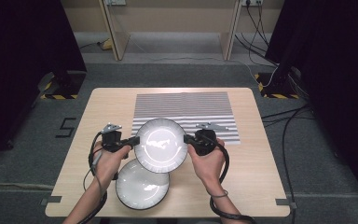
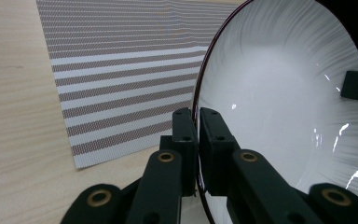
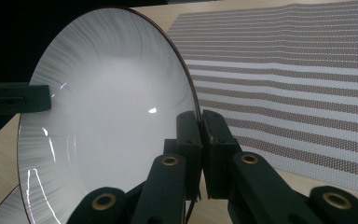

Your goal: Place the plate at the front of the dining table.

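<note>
Both grippers are clamped on the same plate (image 1: 161,144), one on each side of its rim. The left gripper (image 2: 198,122) has its jaws pinched nearly together with just the thin dark edge of the plate between them, and the right gripper (image 3: 200,125) is doing the same on the opposite edge. The plate sits between the two of them, white and glossy, its bowl side facing up in the high view. Just ahead of both grippers lies a striped mat (image 1: 185,110), flat on the table (image 1: 256,163). Below the left gripper, toward the person, a second plate (image 1: 142,187) rests on the table, partly tucked under the held one. Out past the right hand (image 1: 209,161) the wood is bare to the table edge.
</note>
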### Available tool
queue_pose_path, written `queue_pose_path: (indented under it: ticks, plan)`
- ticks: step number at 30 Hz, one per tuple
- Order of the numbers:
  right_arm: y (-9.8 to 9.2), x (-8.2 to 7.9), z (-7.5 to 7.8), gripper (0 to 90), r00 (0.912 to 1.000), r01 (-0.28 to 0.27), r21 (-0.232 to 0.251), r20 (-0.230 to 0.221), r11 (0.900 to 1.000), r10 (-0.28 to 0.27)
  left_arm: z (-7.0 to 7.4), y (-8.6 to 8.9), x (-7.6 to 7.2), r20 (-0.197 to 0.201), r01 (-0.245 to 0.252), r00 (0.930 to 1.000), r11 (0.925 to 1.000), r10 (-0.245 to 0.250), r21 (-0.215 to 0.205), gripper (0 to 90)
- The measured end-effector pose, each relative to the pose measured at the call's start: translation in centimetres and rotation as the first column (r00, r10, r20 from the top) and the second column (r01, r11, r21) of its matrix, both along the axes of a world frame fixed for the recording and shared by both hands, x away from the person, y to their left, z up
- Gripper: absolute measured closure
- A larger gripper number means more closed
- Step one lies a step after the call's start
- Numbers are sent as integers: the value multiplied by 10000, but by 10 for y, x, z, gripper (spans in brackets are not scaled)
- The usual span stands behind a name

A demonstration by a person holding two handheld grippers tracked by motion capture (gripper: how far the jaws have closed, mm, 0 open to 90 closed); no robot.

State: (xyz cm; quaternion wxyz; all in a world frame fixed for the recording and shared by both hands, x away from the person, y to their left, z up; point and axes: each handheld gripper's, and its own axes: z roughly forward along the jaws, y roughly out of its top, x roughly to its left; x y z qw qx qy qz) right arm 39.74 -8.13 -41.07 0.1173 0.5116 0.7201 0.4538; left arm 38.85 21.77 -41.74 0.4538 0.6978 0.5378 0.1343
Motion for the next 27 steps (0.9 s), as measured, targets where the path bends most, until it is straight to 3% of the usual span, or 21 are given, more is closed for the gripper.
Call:
queue_pose_path:
  ticks: [9, 15, 20, 27]
  plan:
    - [-3, 10, -5, 870, 9977, 367, -59, 575, 9993, -363, -4, -10, 13, 604, -254, 9979, 9996, 247, 97, 846]
    - [-6, 16, -5, 870, 9942, 582, -105, 914, 9982, -570, -10, -14, 18, 1319, -402, 9904, 9991, 417, -145, 845]
    - [-7, 18, -3, 869, 9912, 690, -144, 1142, 9975, -670, -12, -18, 22, 1575, -567, 9855, 9975, 627, -422, 845]
    - [-12, 26, 1, 869, 9865, 872, -135, 1403, 9961, -845, -8, -24, 31, 1709, -536, 9834, 9975, 606, -453, 845]
